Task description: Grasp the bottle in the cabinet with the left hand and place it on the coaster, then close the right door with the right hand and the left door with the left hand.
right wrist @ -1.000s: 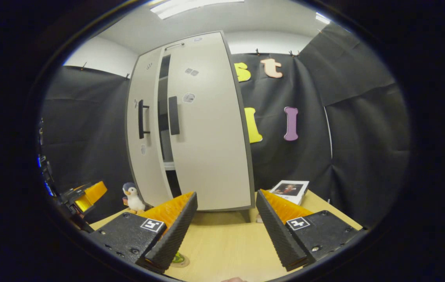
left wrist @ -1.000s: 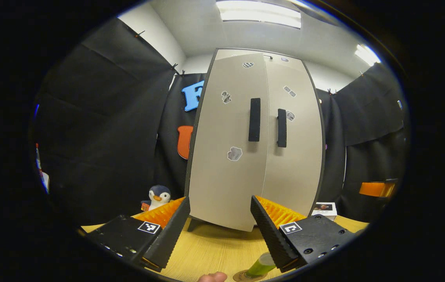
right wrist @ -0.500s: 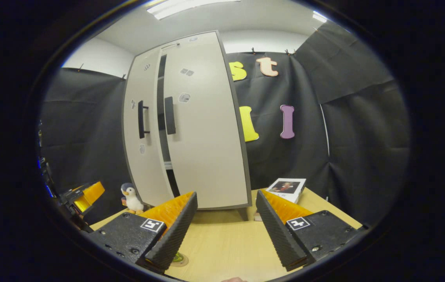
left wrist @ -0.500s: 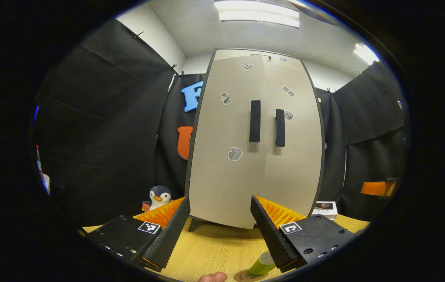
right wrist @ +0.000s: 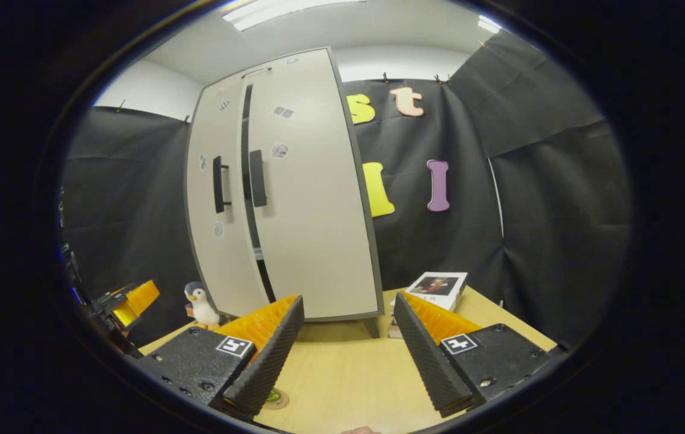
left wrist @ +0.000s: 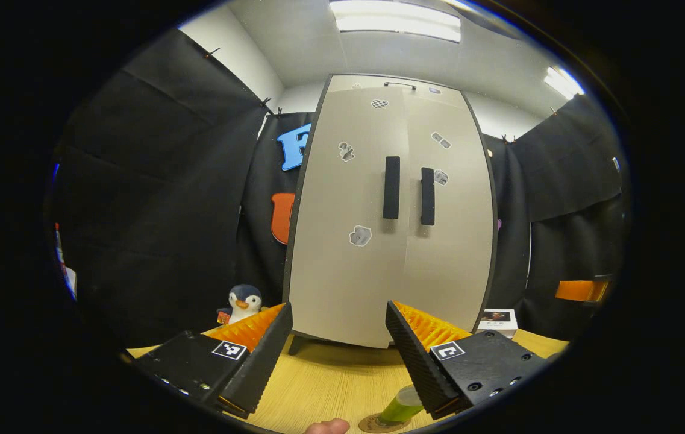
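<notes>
Bottle (left wrist: 401,405) on coaster (left wrist: 378,424); cabinet doors (left wrist: 390,211) nearly flush, dark slit between them in right gripper view; closing step near done; left gripper (left wrist: 337,349) and right gripper (right wrist: 347,343) jaws wide apart, empty; next: check seam.

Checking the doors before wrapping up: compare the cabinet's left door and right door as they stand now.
In the right gripper view, a dark gap runs between the left door and the right door, so they are not flush. The left door's handle shows side-on, standing off its panel; the right door's handle faces the camera flat. Both doors are grey with a black vertical handle and small stickers.
</notes>
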